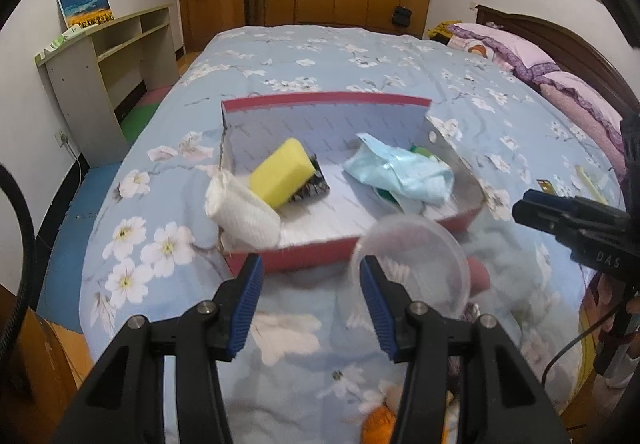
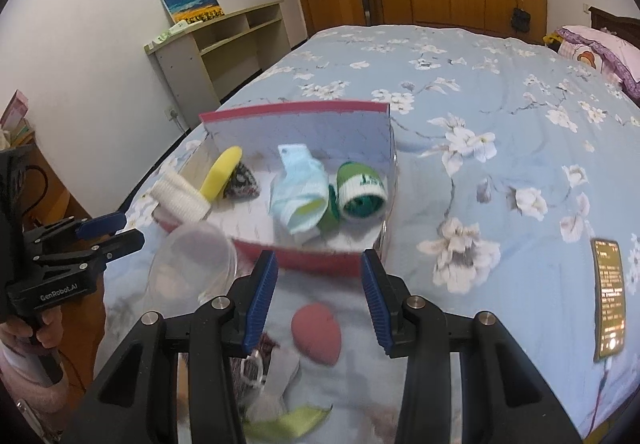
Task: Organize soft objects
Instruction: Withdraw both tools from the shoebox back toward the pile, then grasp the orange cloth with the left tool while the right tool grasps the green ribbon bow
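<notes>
A red-edged cardboard box (image 1: 304, 256) (image 2: 296, 256) sits on the bed. In it lie a yellow sponge (image 1: 280, 172) (image 2: 220, 170), a white cloth roll (image 1: 240, 208) (image 2: 180, 198), a light blue sock (image 1: 404, 172) (image 2: 298, 192) and a green-and-white sock roll (image 2: 360, 190). A clear plastic cup (image 1: 416, 264) (image 2: 192, 264) lies in front of the box. A dark pink egg-shaped sponge (image 2: 316, 336) lies below my right gripper (image 2: 320, 280), which is open and empty. My left gripper (image 1: 312, 284) is open and empty, just before the box's near wall.
The blue floral bedspread (image 1: 320, 56) covers the bed. A phone (image 2: 608, 300) lies at the right. A green cloth (image 2: 288, 420) and an orange soft thing (image 1: 380, 420) lie near the bed's front edge. Pillows (image 1: 520, 52) are far right. A shelf (image 1: 100, 56) stands left.
</notes>
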A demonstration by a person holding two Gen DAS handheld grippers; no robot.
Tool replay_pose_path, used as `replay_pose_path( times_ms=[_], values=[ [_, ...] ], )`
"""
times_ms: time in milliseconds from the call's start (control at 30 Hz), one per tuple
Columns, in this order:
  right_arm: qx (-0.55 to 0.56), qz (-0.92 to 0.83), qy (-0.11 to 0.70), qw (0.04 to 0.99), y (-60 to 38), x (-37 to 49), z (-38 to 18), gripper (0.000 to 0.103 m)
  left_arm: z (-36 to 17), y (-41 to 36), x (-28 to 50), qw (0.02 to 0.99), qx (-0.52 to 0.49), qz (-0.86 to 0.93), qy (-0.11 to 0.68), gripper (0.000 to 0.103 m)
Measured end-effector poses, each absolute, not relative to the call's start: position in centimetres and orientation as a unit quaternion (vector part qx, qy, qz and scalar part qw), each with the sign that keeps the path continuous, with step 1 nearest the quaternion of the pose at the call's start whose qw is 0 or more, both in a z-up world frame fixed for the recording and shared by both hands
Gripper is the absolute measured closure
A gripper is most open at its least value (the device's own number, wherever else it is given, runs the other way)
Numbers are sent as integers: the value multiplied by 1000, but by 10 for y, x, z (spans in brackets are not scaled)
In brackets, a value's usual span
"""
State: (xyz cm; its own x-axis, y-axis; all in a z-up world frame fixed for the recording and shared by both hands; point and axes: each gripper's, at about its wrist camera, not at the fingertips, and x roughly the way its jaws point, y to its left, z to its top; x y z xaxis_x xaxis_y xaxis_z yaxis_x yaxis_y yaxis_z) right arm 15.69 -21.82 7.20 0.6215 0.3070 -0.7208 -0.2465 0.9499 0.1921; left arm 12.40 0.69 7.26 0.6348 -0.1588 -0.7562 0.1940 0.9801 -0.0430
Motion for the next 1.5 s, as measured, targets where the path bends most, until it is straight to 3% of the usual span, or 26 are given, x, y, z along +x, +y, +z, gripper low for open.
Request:
replay_pose_path(
  times_ms=[1500],
  values=[
    [49, 169, 437, 882, -217, 50, 38, 59, 12, -18, 23, 853, 24, -178, 490, 48]
  ],
)
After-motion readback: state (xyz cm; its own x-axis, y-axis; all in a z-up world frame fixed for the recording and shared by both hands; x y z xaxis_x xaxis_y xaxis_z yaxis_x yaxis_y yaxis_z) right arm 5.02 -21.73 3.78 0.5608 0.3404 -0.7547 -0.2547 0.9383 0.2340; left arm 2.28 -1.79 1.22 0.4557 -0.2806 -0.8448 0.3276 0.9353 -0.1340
